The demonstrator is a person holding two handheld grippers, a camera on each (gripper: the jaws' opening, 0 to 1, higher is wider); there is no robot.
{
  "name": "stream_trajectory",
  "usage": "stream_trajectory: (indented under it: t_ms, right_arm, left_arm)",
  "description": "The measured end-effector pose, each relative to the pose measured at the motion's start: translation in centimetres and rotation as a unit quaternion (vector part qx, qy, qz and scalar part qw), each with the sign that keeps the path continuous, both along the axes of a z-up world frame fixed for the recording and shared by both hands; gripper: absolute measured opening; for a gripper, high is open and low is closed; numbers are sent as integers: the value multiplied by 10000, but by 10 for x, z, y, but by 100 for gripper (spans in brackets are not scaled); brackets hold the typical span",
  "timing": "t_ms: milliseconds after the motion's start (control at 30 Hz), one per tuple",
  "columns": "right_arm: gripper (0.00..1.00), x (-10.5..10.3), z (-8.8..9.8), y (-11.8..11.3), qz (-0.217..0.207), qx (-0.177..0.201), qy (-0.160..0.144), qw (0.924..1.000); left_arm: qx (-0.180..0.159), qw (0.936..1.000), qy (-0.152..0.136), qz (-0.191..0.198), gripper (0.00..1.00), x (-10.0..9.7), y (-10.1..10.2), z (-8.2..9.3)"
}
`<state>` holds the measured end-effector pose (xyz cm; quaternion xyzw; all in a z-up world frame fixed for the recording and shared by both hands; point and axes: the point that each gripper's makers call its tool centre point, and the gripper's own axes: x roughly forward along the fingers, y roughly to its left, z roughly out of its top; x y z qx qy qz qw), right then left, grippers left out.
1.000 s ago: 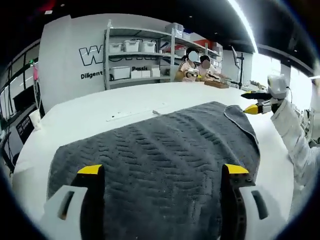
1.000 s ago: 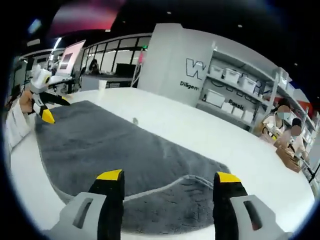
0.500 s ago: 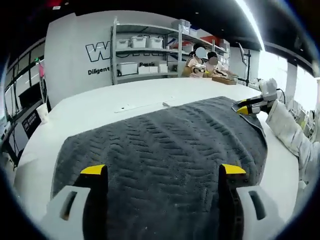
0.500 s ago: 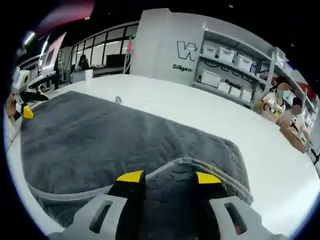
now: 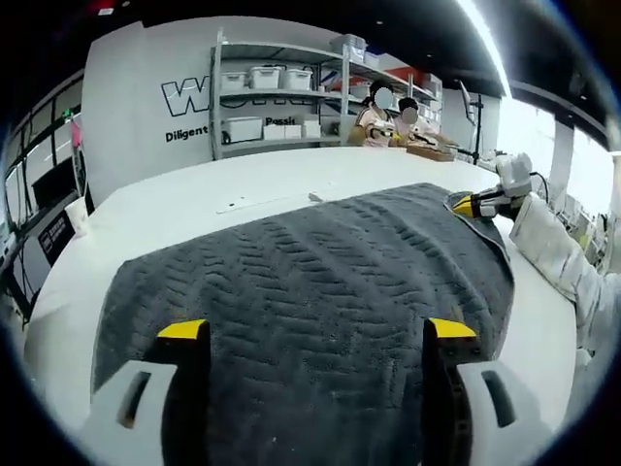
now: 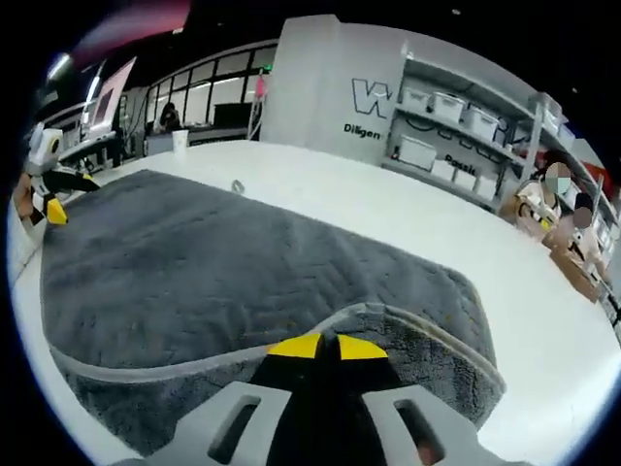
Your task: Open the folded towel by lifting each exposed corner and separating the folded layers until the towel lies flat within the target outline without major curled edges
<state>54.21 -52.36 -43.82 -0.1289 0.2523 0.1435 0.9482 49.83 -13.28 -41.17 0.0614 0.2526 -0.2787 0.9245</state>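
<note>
Gripping a folded-over corner flap of the towel (image 6: 243, 282), your right gripper (image 6: 325, 346) has its yellow-tipped jaws pinched together on the hemmed edge, directly ahead of the tool in the right gripper view. Rest of the towel, dark grey w/ a ribbed pile, runs forward and to the left of that gripper across the white table (image 6: 505, 291); the flap's pale hem curves off to either side of the jaw tips.

In the left gripper view your left gripper (image 5: 318, 330) has its jaws spread wide w/ nothing between them, just above the towel's (image 5: 310, 282) near edge; contact w/ the cloth can't be confirmed. Towel extends straight ahead of this tool.

Right gripper (image 5: 464, 205) also shows at far right of the left gripper view, at the towel's far corner, w/ a white sleeve (image 5: 553, 252) behind it. Left gripper (image 6: 54, 209) shows at far left of the right gripper view, by the opposite end.

Bkgd: shelving w/ bins (image 5: 277, 107), two people (image 5: 390, 112) at a bench.
</note>
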Motion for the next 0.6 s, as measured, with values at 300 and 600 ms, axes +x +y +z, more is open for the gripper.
stream_trajectory:
  t_ms: [300,600]
  right_arm:
    - [0,-4,3,1,-10,-14,-75,10000]
    - [0,-18,27,3,-111,316,-453,9984]
  left_arm:
    - [-4,10000,16,14,89,-1,3,0]
    - [-17,10000,62,63,88,0,7,-2]
